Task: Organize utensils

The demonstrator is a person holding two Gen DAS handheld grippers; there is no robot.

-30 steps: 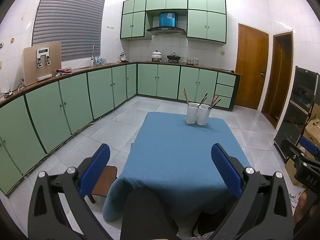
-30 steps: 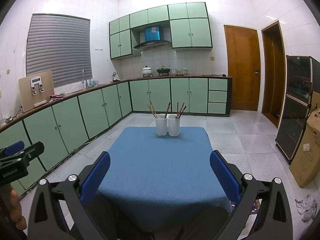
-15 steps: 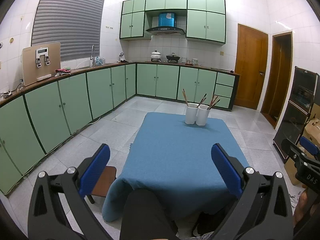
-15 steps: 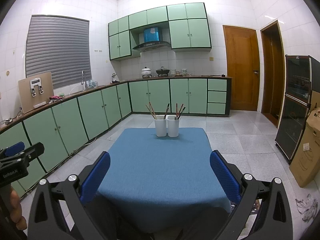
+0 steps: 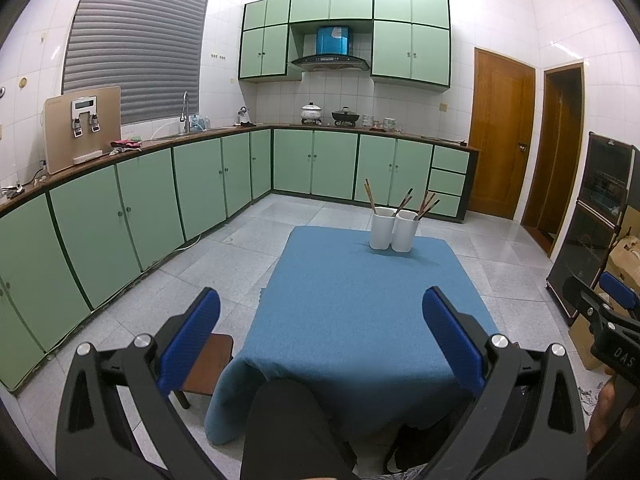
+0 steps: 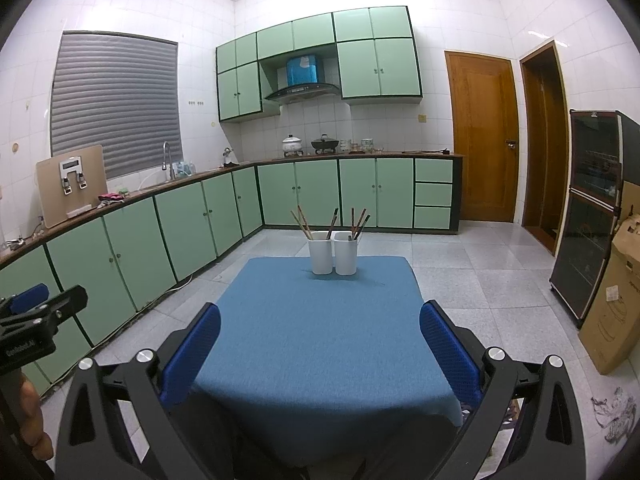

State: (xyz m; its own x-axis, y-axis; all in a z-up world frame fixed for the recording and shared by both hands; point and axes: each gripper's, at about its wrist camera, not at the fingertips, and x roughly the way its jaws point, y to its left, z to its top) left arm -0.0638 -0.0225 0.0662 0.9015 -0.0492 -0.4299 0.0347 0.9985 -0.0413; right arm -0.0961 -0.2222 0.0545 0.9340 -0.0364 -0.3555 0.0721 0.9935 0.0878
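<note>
Meanwhile, both views are drifting only slightly against half a second ago: in the left wrist view the two white holders (image 5: 394,229) are sitting a touch lower and nearer the middle, so the person seems to be steadying the rig rather than reaching. The left gripper (image 5: 320,332) is hanging with its jaws spread wide and nothing between them, and the right gripper (image 6: 319,338) is doing the same. Both are hovering over the near edge of the blue-covered counter (image 6: 320,340), well apart from the holders at its far end. The chopsticks (image 6: 334,224) are standing tilted inside the two holders, which are touching side by side; no utensil is lying loose on the cloth. Such a scene is fitting either utensils awaiting sorting between holders or a sorting already finished.
</note>
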